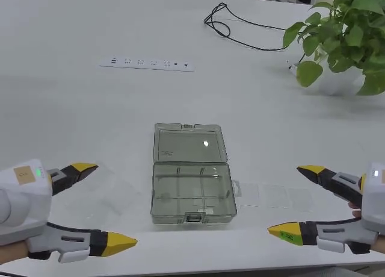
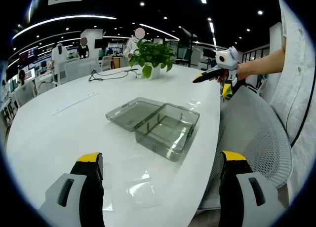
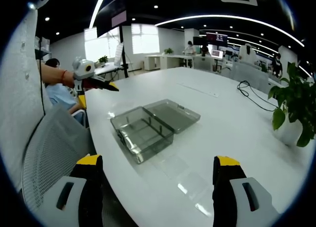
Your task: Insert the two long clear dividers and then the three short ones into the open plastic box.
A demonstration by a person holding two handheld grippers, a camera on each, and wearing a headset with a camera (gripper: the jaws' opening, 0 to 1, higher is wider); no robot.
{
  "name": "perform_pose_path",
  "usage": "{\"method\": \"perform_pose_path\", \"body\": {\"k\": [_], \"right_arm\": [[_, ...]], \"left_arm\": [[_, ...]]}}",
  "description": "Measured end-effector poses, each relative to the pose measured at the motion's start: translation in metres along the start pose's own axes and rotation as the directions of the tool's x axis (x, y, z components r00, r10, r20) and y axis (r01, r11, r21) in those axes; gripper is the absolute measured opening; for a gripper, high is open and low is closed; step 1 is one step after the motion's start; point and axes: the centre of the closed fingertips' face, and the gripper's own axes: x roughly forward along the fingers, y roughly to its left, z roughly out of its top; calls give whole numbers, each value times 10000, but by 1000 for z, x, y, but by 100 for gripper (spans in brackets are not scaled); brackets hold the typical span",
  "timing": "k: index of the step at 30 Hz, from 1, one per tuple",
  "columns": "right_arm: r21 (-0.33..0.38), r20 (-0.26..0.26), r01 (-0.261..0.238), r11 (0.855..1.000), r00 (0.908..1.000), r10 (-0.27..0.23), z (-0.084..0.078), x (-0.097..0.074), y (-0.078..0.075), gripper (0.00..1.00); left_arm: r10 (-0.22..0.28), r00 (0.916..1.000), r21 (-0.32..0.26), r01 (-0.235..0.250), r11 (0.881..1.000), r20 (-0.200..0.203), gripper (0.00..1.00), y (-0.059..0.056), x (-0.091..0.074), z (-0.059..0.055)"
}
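Box: plastic box [image 1: 192, 196] open, lid lying flat behind it, mid worktop [image 1: 78, 114] near the front edge.
Left of box: clear sheets [image 1: 117, 189] flat on the worktop, apart from the box.
Right of box: clear pieces [image 1: 274, 197] flat in a row, just beside the box.
Left claw: left claw [image 1: 103, 205] spread wide, empty; tan sticker, no text legible.
Right claw: right claw [image 1: 295, 200] spread wide, empty; green sticker on one jaw, unreadable.
Far side: power strip [image 1: 147, 63], markings too small to read.

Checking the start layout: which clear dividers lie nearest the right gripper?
The row of small clear dividers right of the open box, just before the right gripper; the larger sheets lie left of it.
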Motion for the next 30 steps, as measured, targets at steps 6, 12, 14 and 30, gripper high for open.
{"method": "perform_pose_path", "body": {"k": [6, 12, 14, 30], "right_arm": [[-61, -14, -28, 10000, 10000, 28, 1, 1, 2, 93], [-72, -10, -44, 10000, 10000, 44, 1, 1, 2, 93], [-73, -20, -34, 10000, 10000, 34, 1, 1, 2, 93], [-88, -39, -82, 9999, 10000, 82, 0, 2, 2, 92]], "left_arm": [[3, 10000, -12, -3, 10000, -11, 100, 0, 0, -1], [-11, 10000, -3, 11, 10000, -25, 100, -1, 0, -1], [-10, 10000, 5, 10, 10000, -23, 100, -1, 0, -1], [-136, 9998, 69, 137, 9999, -165, 100, -2, 2, -1]]}}
